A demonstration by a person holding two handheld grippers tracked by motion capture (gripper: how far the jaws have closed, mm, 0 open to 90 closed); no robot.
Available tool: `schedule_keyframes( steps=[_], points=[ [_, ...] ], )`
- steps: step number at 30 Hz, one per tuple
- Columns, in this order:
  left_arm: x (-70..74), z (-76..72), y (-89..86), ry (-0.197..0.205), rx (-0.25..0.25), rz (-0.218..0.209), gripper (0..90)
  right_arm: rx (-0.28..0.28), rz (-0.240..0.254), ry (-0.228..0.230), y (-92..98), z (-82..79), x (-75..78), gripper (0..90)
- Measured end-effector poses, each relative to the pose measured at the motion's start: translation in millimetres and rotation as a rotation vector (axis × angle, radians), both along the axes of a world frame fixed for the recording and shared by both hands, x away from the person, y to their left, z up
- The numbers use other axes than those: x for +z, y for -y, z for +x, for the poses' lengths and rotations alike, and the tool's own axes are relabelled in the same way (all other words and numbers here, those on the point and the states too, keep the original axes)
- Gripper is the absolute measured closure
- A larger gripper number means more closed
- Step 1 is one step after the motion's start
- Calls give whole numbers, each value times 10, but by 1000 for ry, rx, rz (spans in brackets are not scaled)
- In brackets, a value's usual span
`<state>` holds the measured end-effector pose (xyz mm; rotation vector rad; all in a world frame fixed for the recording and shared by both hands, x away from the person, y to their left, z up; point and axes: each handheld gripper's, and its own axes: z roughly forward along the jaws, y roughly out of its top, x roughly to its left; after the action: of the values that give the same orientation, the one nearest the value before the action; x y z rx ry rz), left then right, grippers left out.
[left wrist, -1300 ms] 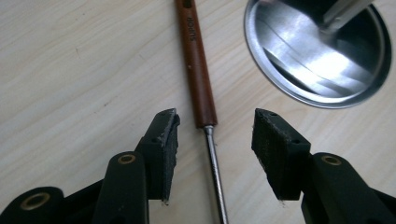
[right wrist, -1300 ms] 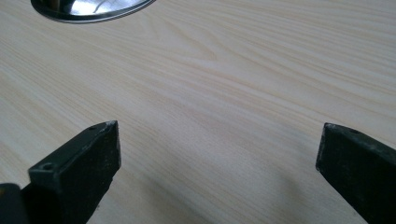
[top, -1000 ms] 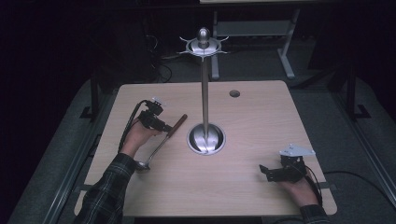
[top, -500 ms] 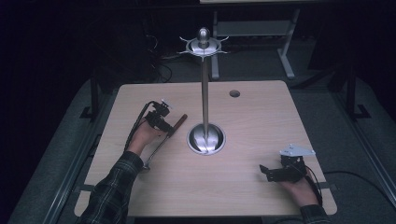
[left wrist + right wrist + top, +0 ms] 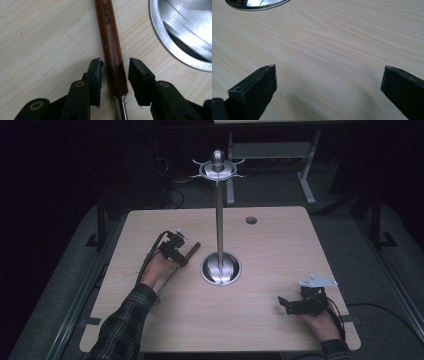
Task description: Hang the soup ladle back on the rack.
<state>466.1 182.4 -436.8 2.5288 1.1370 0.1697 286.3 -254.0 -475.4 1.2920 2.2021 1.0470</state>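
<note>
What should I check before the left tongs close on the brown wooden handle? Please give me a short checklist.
1. Wooden handle between the pads of the left tongs: ok.
2. Pads pressing on the handle: not ok; the jaws have just been closing, gaps remain on both sides.
3. Handle lies flat on the table: ok.
4. Handle clear of the metal stand base: ok.
5. Right tongs open, apart from the work: ok.
6. Utensil's far end: cannot tell.

I am seeing a brown wooden handle (image 5: 113,47) with black letters lying beside the shiny silver stand base (image 5: 185,30). The table (image 5: 260,315) is showing pale wood lines. My sleeve (image 5: 122,330) is wearing dark checks.
</note>
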Motion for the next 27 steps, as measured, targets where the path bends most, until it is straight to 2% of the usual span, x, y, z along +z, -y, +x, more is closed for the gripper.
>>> schedule_keyframes(
  steps=[5, 13, 16, 17, 18, 21, 27],
  points=[
    [-24, -7, 14, -3, 4, 14, 684, -2, 1, 3, 2, -2, 2, 0],
    [-27, 5, -8, -23, 44, -9, 705, 1, -2, 5, 3, -3, 3, 0],
    [-25, 14, -23, -34, 40, -16, 731, 3, 1, 5, 4, -4, 5, 0],
    [-25, 1, -5, -18, 33, -7, 736, 4, 2, 5, 5, -4, 5, 0],
    [-24, 1, -1, -19, 35, -4, 736, 3, 1, 5, 5, -4, 3, 0],
    [-16, 4, -12, -28, 33, -22, 737, 3, -1, 5, 3, -3, -2, 0],
    [113, -13, -70, -11, 31, -61, 737, 2, 0, 5, 5, -4, 0, 0]
  ],
)
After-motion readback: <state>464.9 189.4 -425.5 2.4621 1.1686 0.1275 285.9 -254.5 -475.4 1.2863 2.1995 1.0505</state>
